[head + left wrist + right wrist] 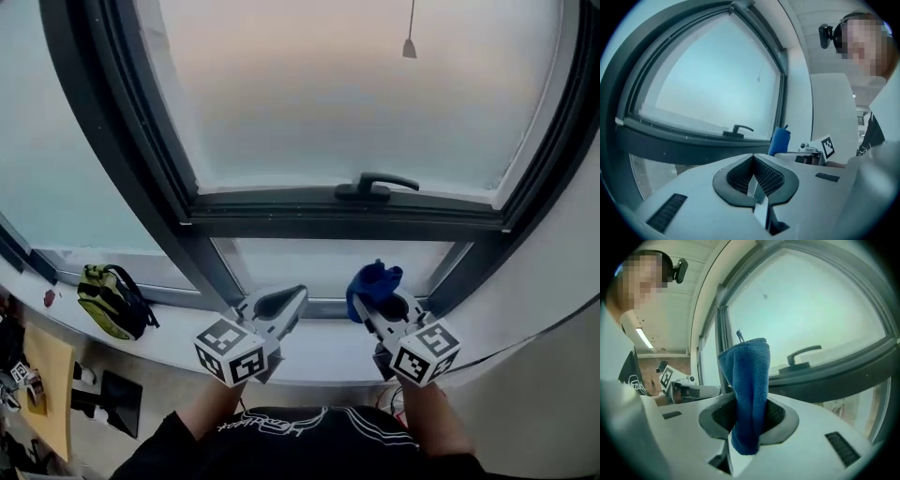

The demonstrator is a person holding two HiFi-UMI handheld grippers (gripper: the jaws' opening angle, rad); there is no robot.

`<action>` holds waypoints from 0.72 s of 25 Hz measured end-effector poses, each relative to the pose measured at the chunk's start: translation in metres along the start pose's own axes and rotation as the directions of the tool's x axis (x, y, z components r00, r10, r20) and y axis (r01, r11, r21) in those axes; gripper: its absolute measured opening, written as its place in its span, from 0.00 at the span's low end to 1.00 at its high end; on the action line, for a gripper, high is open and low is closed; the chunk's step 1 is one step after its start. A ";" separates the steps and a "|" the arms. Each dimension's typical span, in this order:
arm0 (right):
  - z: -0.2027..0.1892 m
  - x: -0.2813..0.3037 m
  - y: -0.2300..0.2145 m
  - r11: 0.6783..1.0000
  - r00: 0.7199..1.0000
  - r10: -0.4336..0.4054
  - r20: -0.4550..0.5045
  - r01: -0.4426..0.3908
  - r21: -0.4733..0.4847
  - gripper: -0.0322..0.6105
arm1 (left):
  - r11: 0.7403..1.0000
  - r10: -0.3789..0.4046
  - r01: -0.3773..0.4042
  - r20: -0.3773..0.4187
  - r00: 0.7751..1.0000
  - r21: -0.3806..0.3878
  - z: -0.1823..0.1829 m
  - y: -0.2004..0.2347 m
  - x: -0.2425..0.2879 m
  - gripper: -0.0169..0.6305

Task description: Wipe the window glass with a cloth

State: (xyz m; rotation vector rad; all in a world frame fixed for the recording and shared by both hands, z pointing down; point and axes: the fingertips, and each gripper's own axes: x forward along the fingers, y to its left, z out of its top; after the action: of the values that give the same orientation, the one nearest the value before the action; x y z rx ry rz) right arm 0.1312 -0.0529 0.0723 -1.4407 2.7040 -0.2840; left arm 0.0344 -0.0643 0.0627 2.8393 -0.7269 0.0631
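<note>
A green and yellow backpack [111, 302] is seen laid on the white sill [319, 354], at the left; a cord pull [410, 47] is hung above.

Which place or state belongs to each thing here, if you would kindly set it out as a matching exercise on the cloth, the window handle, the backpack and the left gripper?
Things:
1. cloth
2. window handle
3. backpack
4. left gripper

Places and states:
a. lies on the sill, far left
b. shut, with nothing in it
c. clamped in the right gripper
d. sits on the window frame

Pairs: 1-c, 2-d, 3-a, 4-b
</note>
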 end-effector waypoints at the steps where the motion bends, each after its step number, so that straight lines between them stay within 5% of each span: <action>1: 0.009 0.003 0.013 1.000 1.000 0.012 0.002 -0.012 -0.013 0.20 | 1.000 -0.008 0.008 0.008 1.000 0.022 0.011 -0.002 -0.011 0.03; 10: 0.050 0.014 0.091 0.994 0.996 0.088 -0.008 -0.089 -0.060 0.20 | 0.992 -0.085 0.079 0.063 0.994 0.101 0.070 -0.016 -0.076 0.03; 18: 0.046 0.009 0.116 0.995 0.997 0.080 0.000 -0.080 -0.055 0.19 | 0.987 -0.112 0.102 0.078 0.991 0.124 0.071 -0.025 -0.100 0.03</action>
State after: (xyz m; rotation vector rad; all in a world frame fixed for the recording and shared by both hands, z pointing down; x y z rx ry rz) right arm 0.0384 -0.0033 0.0054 -1.3409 2.7797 -0.2049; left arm -0.0418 -0.0114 -0.0211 3.0060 -0.6048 -0.0315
